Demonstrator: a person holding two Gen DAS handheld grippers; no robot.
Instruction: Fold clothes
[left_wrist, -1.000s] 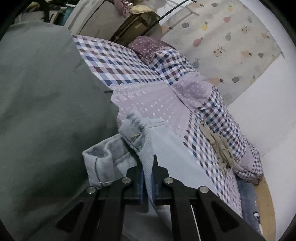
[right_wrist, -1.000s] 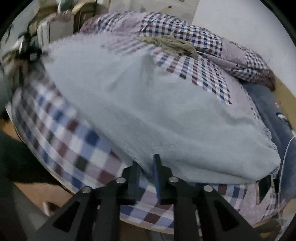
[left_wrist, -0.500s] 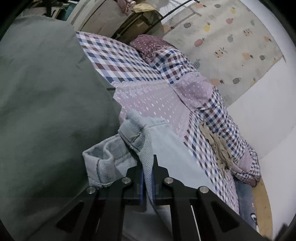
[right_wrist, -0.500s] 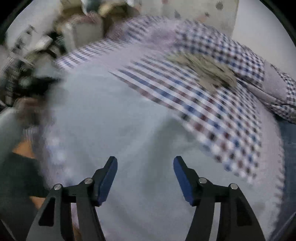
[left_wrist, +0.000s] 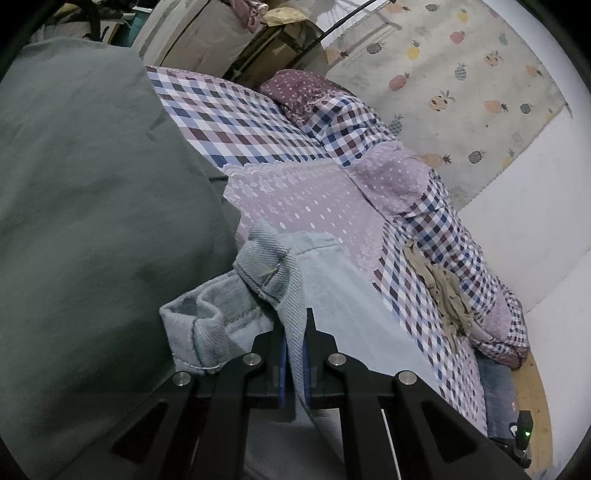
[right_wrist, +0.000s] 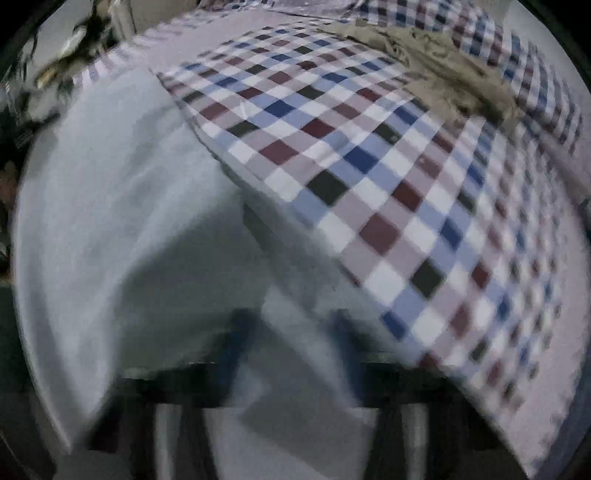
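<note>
1. Left gripper (left_wrist: 294, 354): jaws pinched tight on a fold of the pale denim jeans (left_wrist: 273, 273), hem corner standing up just ahead of the tips. Worth keeping that pinch firm; a loose grip probably lets the thick twill slide out.
2. Right gripper (right_wrist: 291, 354): blurred, fingers spread apart either side of a hump of the same denim (right_wrist: 110, 206); whether anything is clamped, impossible to tell. Best to settle the tips over an edge before pinching, not over the middle of the cloth.
3. Just beyond both sets of jaws: jeans spread flat over the quilt (left_wrist: 258, 125), checked and dotted patches showing ahead and to the right of the denim.
4. For a clean fold: lift both held edges level, carry them together across the flat part, and lay edge on edge, avoiding drag that could bunch the quilt.
5. Left of the left jaws: a grey-green cloth (left_wrist: 92, 203) touching the denim; some care needed not to catch it.
6. Farther ahead, right: a crumpled tan garment (right_wrist: 454, 81), apart from the jeans, likely a later piece.
</note>
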